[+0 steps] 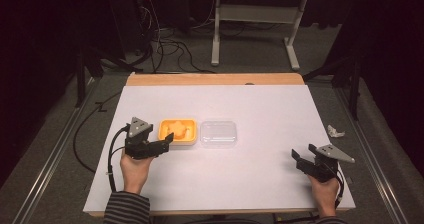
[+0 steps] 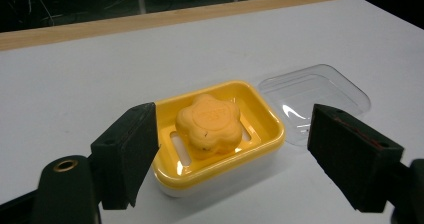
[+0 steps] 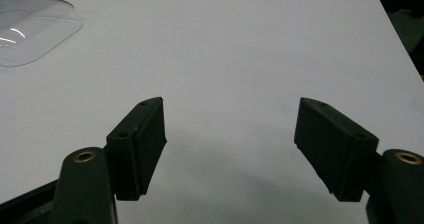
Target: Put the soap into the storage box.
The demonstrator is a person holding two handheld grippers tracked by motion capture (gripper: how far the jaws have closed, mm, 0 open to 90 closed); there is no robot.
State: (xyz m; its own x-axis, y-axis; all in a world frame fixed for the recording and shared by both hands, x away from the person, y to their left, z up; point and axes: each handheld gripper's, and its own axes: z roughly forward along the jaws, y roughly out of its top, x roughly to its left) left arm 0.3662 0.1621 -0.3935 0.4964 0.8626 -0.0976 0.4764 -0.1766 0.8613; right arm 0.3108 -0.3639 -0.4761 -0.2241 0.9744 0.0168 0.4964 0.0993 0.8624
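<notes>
A yellow soap dish (image 1: 162, 130) (image 2: 265, 119) sits left of the table's middle, and a flower-shaped orange soap (image 1: 178, 128) (image 2: 210, 124) lies in it. Its clear plastic lid (image 1: 218, 133) (image 2: 315, 96) (image 3: 30, 29) rests flat on the table just right of the dish. My left gripper (image 1: 167, 141) (image 2: 235, 159) stands open at the dish's left near corner, jaws spread to either side of the dish and touching nothing. Near the table's front right corner my right gripper (image 1: 299, 160) (image 3: 230, 144) is open over bare table, holding nothing.
The white table top (image 1: 260, 109) has a wooden strip along its far edge. A crumpled white scrap (image 1: 335, 131) lies off the table's right side. Cables and a desk frame (image 1: 255, 29) stand on the floor beyond.
</notes>
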